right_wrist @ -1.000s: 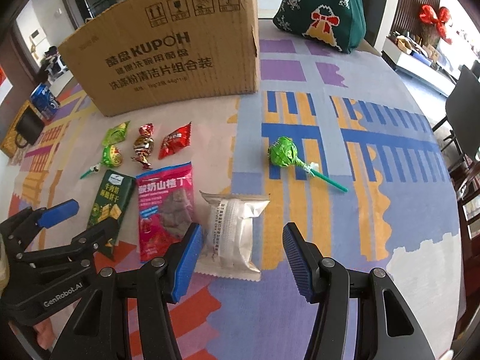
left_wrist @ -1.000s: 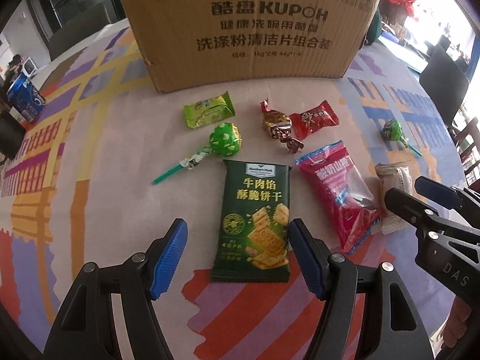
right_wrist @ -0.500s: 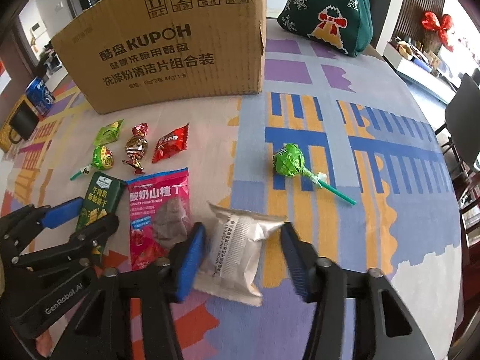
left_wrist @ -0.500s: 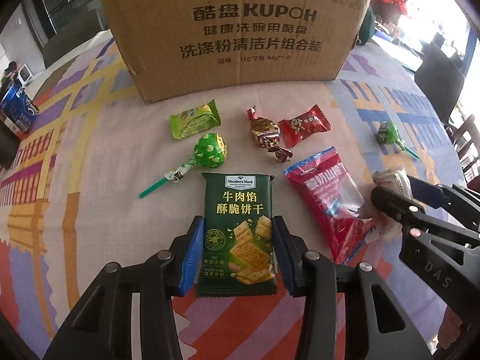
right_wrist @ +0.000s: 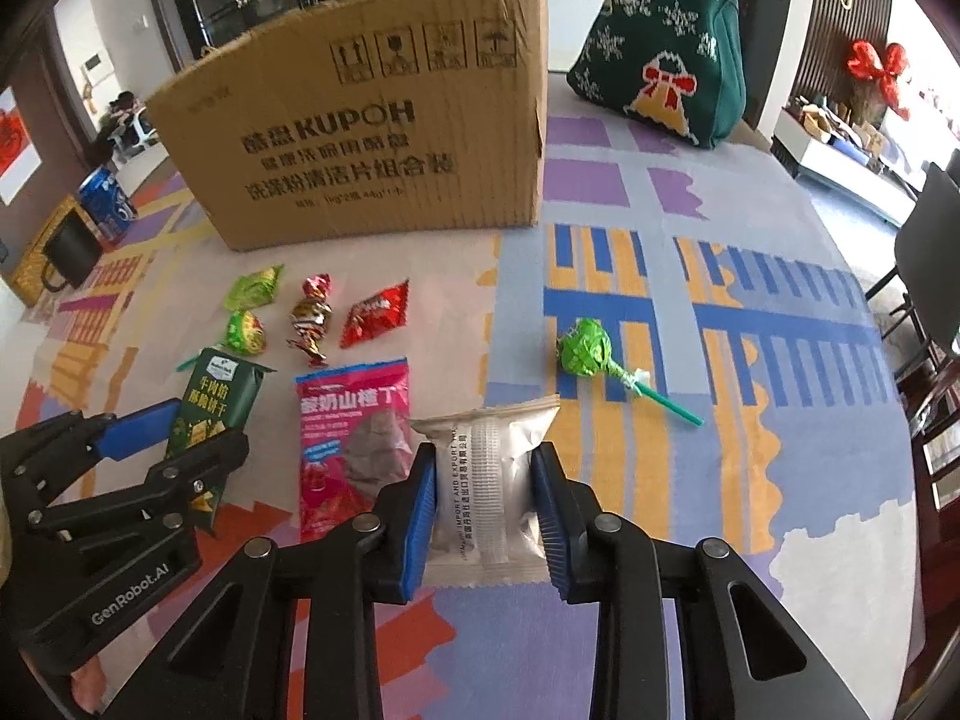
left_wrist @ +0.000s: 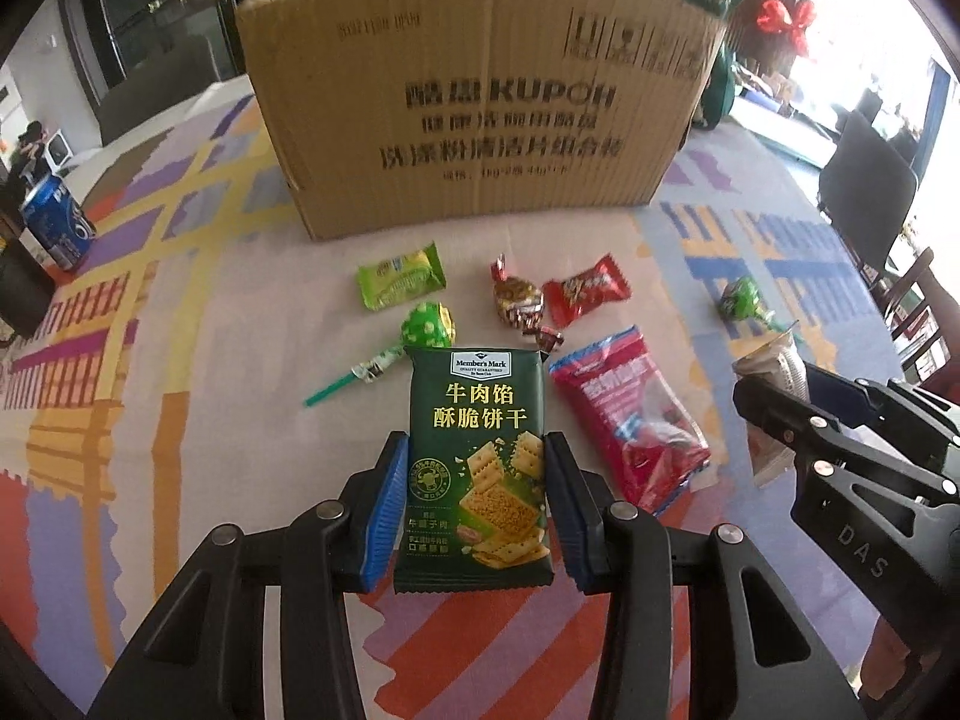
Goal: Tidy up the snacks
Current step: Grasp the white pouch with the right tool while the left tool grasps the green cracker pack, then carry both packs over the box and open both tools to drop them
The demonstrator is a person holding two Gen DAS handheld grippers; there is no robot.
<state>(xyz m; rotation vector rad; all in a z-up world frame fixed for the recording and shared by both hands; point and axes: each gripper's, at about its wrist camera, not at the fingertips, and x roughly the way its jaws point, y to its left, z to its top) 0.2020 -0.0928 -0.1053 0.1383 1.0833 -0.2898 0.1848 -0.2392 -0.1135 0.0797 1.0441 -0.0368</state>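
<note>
My left gripper is shut on the dark green cracker packet, lifted off the table; both show in the right wrist view. My right gripper is shut on the silver snack packet, also raised; its top shows in the left wrist view. The red snack bag lies between them on the table. Small candies lie further back: a green packet, a green lollipop, a gold-red candy, a red candy. Another green lollipop lies to the right.
A large cardboard box stands behind the snacks on the patterned tablecloth. A blue can and a black object stand at the far left. A green knitted bag sits back right. Dark chairs stand to the right.
Both grippers have closed, the left on the cracker packet and the right on the silver packet, and have lifted them off the table. The other snacks have not moved.
</note>
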